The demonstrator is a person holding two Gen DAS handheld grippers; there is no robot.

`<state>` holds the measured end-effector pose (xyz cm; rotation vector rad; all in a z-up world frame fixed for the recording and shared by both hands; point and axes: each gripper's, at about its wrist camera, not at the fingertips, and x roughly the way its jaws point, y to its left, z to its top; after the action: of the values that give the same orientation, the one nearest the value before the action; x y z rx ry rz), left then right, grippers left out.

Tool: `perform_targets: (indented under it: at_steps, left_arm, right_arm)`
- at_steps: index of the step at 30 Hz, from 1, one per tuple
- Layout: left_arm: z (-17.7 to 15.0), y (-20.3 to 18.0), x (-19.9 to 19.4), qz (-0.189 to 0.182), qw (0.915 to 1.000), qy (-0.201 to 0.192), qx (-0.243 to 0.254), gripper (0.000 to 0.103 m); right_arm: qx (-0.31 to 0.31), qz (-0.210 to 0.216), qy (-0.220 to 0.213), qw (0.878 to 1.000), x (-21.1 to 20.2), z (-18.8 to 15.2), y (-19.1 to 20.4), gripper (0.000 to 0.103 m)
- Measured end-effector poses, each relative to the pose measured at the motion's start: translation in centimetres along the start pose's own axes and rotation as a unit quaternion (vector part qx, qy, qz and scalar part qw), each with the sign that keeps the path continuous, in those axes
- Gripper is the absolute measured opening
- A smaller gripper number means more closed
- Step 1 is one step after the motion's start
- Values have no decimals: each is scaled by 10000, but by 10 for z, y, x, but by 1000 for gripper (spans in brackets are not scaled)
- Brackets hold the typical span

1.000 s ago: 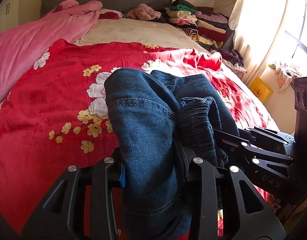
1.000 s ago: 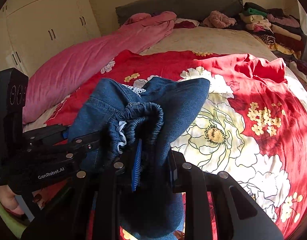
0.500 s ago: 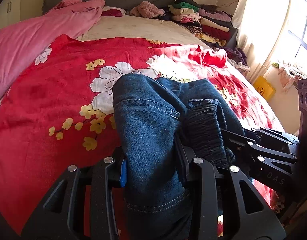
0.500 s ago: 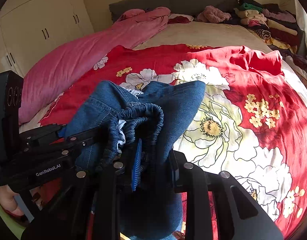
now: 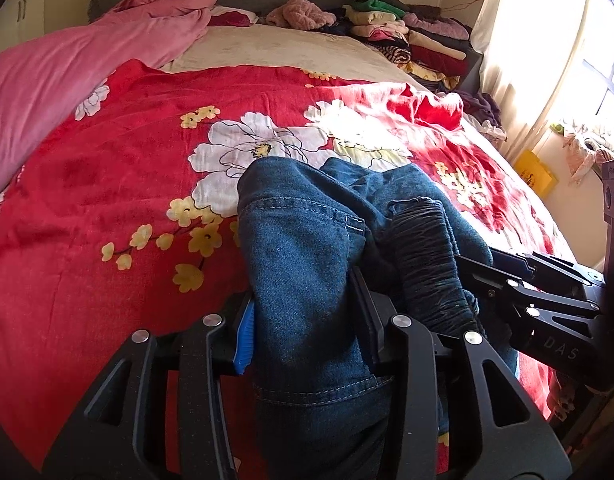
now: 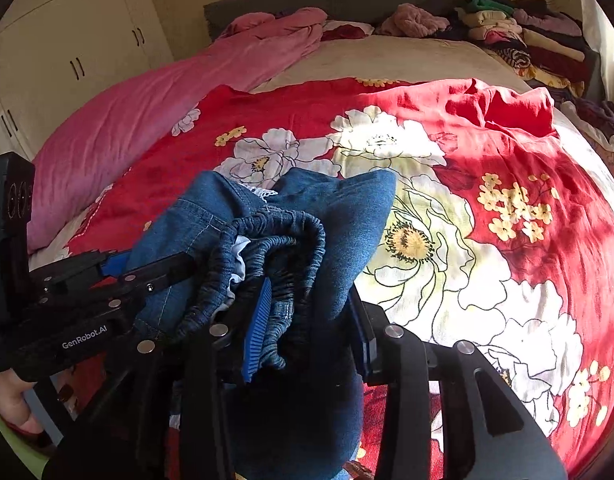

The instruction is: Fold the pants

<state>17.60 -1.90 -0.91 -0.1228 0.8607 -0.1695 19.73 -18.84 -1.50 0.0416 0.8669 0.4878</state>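
Red floral bedspread (image 5: pixel 107 200) beneath jeans (image 5: pixel 303 264) clamped by left hand-held gripper (image 5: pixel 307 320) and right hand-held gripper (image 6: pixel 311 320).

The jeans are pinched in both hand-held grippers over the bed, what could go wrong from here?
The jeans are bunched thick in the left hand-held gripper, so layers may slip unevenly. The elastic waistband is crumpled at the right hand-held gripper, so they could land skewed. The rumpled red floral quilt may wrinkle them.
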Motion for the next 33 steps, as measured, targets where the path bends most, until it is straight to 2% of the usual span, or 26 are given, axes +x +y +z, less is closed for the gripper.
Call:
perform_targets:
  at_steps: [8,17,25,27,31,33]
  left_arm:
    - [-2,0,5,29,10000,65,26,38]
    - [-4,1,13,15,9998,191,-5,47]
    - [-4,1,12,9,9998,187,-8,54]
    - [-4,1,12,26,9998,178,-8,58]
    - [-3,2,10,41,9999,153,-20,61]
    - [-2,2,7,37,9999,140,-36,64]
  right_arm:
    - [28,-111,73,9999,4,-2,-3,42]
    - [-3,-387,169,9991,9,-3,-5,60]
    - [-45,-487,224,9986,9,-3,-4,60]
    - [-35,-609,182,9980,8,-3,-5,88]
    - [8,-585,168,9981,4,-2,-8,88]
    - [-13,-637,150,9979,3,-2,-7,93]
